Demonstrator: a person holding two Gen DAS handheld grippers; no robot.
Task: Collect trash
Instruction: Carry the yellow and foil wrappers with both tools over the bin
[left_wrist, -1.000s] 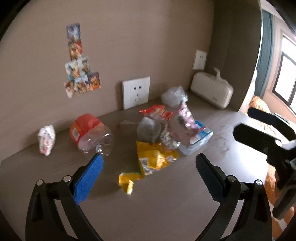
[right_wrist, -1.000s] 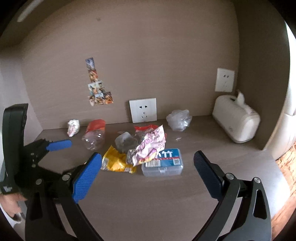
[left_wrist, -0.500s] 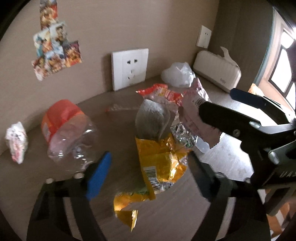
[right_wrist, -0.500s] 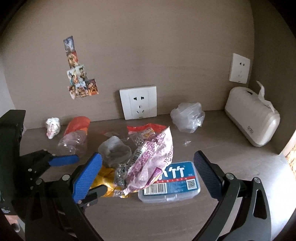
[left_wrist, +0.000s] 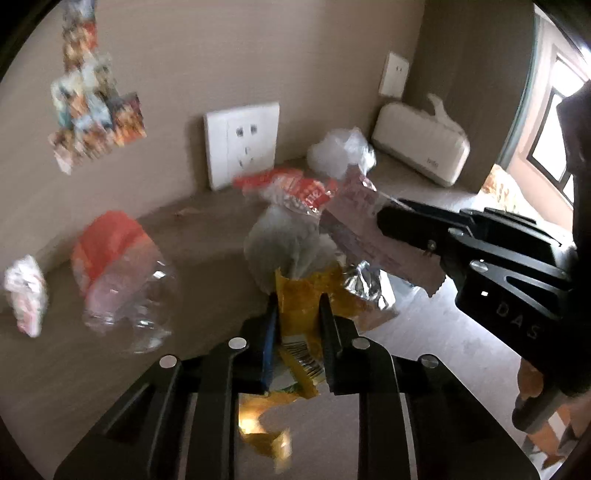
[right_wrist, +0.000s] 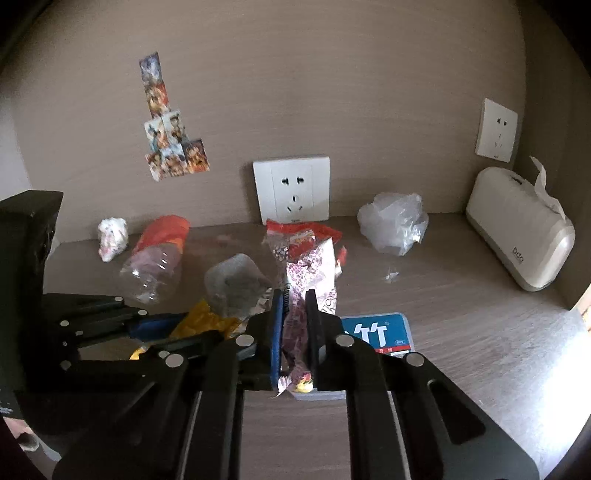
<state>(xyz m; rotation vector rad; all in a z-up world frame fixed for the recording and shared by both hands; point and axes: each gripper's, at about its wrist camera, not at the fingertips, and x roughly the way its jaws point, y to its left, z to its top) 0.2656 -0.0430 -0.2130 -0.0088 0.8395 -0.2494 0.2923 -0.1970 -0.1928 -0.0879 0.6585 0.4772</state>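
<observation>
- Closing its jaws, the left gripper (left_wrist: 295, 314) has the yellow snack bag (left_wrist: 299, 306) between its pads at lower centre of the left wrist view; contact looks made.
- Clenched tight, the right gripper (right_wrist: 294, 325) pinches the pink patterned wrapper (right_wrist: 314, 273) at mid-frame of the right wrist view, above the blue-lidded box (right_wrist: 373, 328).
- Both wrappers look light, thin and crinkly; they likely slip or tear, so a hold on a bunched fold should serve best.
- Left of the pile lies a crushed clear bottle (right_wrist: 157, 266), springy and smooth; its orange-labelled body seems the surest hold.
</observation>
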